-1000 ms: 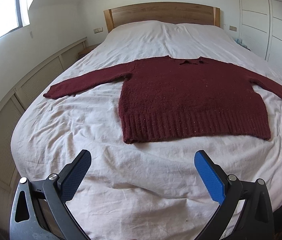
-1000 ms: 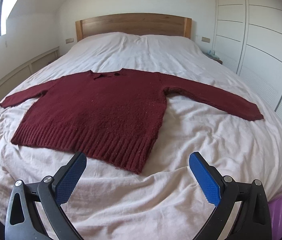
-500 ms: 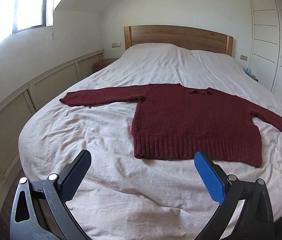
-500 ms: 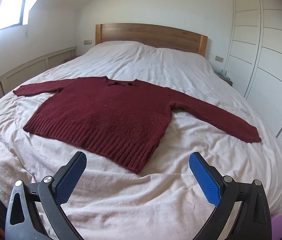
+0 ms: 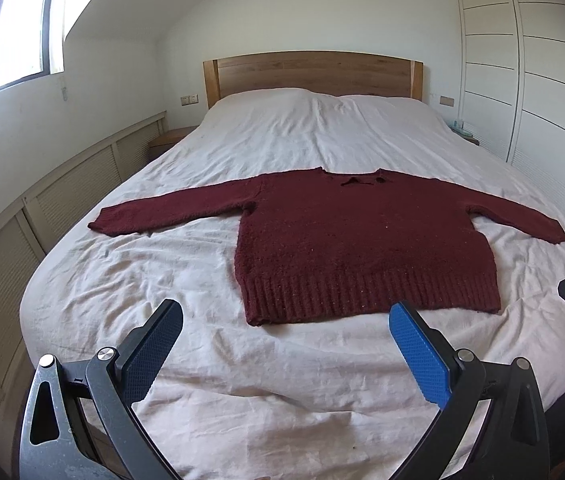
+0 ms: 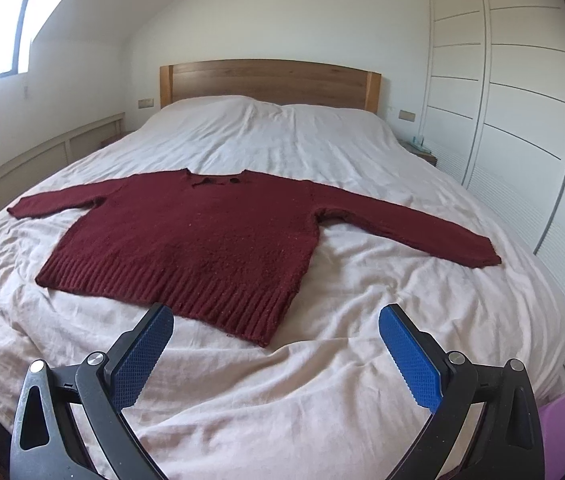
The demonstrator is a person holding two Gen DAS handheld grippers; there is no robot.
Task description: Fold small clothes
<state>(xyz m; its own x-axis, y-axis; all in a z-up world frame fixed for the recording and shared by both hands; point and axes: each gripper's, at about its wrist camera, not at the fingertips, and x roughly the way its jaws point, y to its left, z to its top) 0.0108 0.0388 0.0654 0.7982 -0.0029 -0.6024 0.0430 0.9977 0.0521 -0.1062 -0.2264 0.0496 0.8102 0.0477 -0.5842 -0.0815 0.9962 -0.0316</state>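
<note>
Our dark red sweater [image 5: 362, 248] lies flat on the bed [image 5: 282, 140], sleeves out at 9 and 3 o'clock. Our left hand-held gripper [image 5: 285, 350] and right hand-held gripper [image 6: 275, 347] are wide apart, holding nothing. We might pinch the sheet too. The near bed edge is hidden.

Dark maroon sweater [image 5: 362, 248], seemingly faintly flecked, on a pale pinkish-white sheet [image 5: 282, 368]; blue cross-hatched pads [image 6: 408, 356].
</note>
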